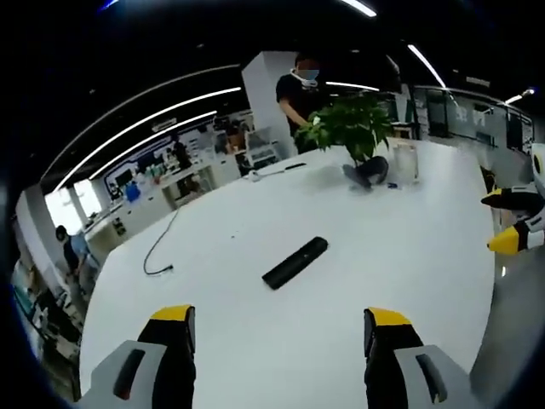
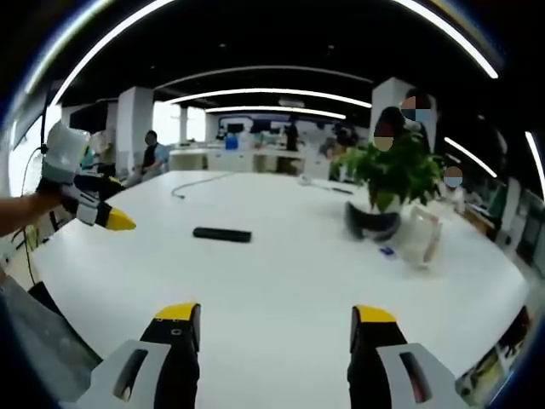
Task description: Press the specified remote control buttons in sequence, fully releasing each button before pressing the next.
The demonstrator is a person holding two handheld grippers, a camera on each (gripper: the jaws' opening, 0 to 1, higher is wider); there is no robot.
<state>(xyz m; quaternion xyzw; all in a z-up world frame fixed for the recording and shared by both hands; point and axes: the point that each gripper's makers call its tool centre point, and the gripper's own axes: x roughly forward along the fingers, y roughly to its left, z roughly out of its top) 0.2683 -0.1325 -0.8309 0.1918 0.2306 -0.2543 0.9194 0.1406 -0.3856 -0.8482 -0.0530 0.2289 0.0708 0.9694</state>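
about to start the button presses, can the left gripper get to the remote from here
Probably yes. The remote lies flat on the white table, ahead of the left gripper, whose jaws stand open. Bare tabletop lies between; the cable and plant sit well aside.

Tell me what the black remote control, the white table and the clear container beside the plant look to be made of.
Long black remote control: probably matte plastic, dark and even with no glare.
Large white table: a smooth laminate or painted top, judging by its soft sheen; the core cannot be told.
Clear container next to the green potted plant: see-through, so glass or clear plastic; too blurred to say which.
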